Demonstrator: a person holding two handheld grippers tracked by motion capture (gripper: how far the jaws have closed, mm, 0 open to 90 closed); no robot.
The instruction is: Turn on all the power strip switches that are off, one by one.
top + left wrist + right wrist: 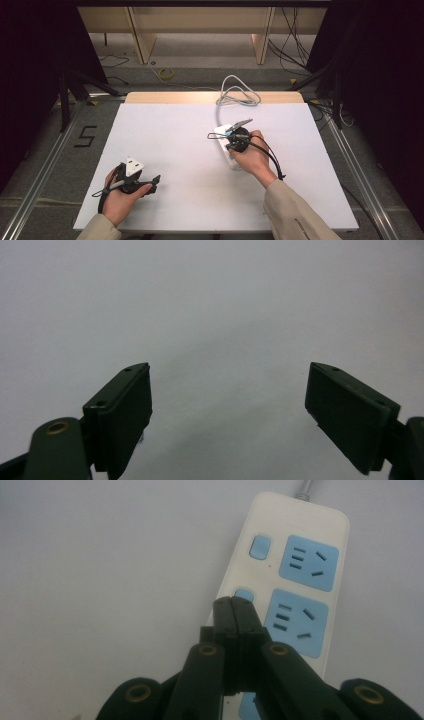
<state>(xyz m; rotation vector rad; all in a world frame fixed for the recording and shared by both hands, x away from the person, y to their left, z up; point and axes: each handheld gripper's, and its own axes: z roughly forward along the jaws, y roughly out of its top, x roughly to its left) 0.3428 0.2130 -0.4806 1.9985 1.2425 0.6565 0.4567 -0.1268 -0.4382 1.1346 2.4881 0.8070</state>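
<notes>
Right gripper [234, 605] has its jaws pressed flat together, nothing between them, tips over the second blue switch [245, 594] of the white power strip [280, 555]. The strip lies flat on the white table [165, 130], right of centre, its grey cord [235, 95] looping off the far edge. Looks like rigid plastic, light, smooth and likely to skid under a push; best taken across its long sides, or pinned while pressing a switch. Left gripper [227, 405] hangs with jaws spread wide and empty over bare tabletop, near the front left. The right gripper view gives sockets and switches; the high view gives the cord and both hands' layout.
</notes>
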